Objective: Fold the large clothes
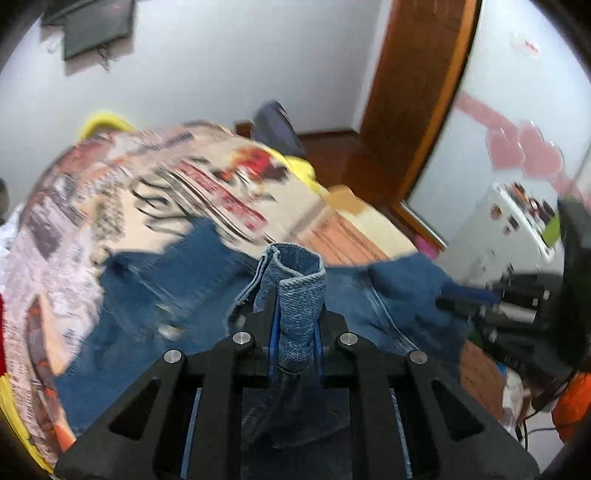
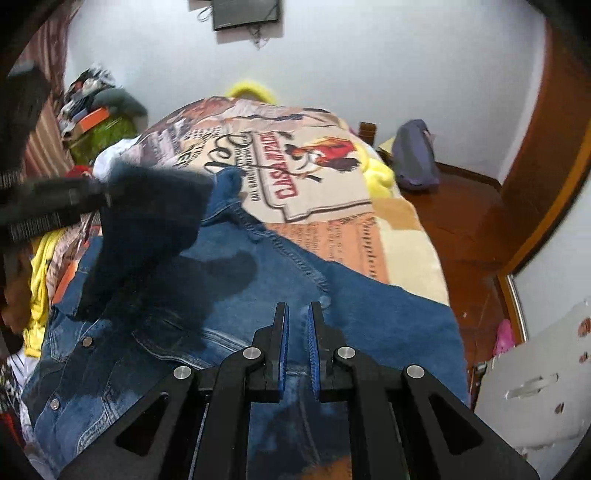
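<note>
A blue denim jacket point(image 2: 369, 314) with metal buttons lies spread over a printed blanket point(image 2: 325, 206) on a bed. My left gripper point(image 1: 297, 306) is shut on a rolled denim edge point(image 1: 299, 280), which stands up between its pads. In the right wrist view, the left gripper point(image 2: 105, 195) comes in from the left with dark denim hanging from it above the jacket. My right gripper point(image 2: 297, 310) hovers over the jacket's near part with its blue pads close together, and I see nothing between them. It shows in the left wrist view as the right gripper point(image 1: 447, 299), beside a raised denim fold point(image 1: 406, 280).
A pile of clothes and boxes point(image 2: 96, 122) lies left of the bed. A grey bag point(image 2: 413, 158) sits on the wooden floor point(image 2: 461, 214) at the right. A white plastic stool point(image 2: 535, 380) stands near right. A dark screen point(image 2: 245, 13) hangs on the far wall.
</note>
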The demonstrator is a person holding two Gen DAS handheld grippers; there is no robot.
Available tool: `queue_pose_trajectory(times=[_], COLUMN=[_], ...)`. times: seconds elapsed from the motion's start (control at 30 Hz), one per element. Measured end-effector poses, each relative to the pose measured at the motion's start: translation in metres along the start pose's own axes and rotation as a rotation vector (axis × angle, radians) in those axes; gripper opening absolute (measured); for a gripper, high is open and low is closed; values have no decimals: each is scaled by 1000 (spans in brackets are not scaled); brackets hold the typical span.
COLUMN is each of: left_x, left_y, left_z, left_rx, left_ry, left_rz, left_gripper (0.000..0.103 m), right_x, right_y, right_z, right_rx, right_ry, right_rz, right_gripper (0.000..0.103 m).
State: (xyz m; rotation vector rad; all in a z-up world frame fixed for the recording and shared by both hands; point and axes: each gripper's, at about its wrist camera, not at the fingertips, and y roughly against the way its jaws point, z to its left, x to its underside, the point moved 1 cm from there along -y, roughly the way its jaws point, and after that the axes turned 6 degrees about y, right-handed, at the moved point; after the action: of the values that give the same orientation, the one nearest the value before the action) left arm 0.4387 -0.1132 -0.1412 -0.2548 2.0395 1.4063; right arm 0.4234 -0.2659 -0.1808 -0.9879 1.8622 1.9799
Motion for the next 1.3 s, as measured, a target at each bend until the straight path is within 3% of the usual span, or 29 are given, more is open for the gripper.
queue_pose_trajectory(times=[0.23,0.33,0.4,0.43,0.47,0.57,0.73,0.9,1.03,1.17,1.3], left_x=[44,57,60,59,59,52,56,85,121,154,168], left_y=[-46,-47,-35,-28,-23,11,48,51,44,34,35], left_z=[-35,-44,-44,-43,-41,-21,39,112,159,181,187], left_rx=[39,60,71,64,58,22,-145,-285,-326,-342,-310], left_ry=[-57,-79,-78,-74,-69,-50,-7,95,190,241,296], left_rz=[198,239,220,206,188,91,-26,43,121,176,140], left_gripper=[17,33,45,59,64,68,85,85,85,86,88], right_x=[13,12,9,7,4,-7,-19,-15,5,15,26], right_y=[8,7,6,6,6,1,-23,-65,-99,-103,-101], right_z=[-18,-18,-15,-12,-9,3,31,60,71,64,62], right_rx=[27,11,1,-3,-10,-49,-161,-248,-230,-249,-126], right_ry=[-30,-36,-39,-37,-35,-31,-44,-45,-36,-27,84], right_rz=[26,32,30,27,23,20,64,170,282,281,296], right_gripper=[6,6,6,6,6,6,6,6,6,6,7])
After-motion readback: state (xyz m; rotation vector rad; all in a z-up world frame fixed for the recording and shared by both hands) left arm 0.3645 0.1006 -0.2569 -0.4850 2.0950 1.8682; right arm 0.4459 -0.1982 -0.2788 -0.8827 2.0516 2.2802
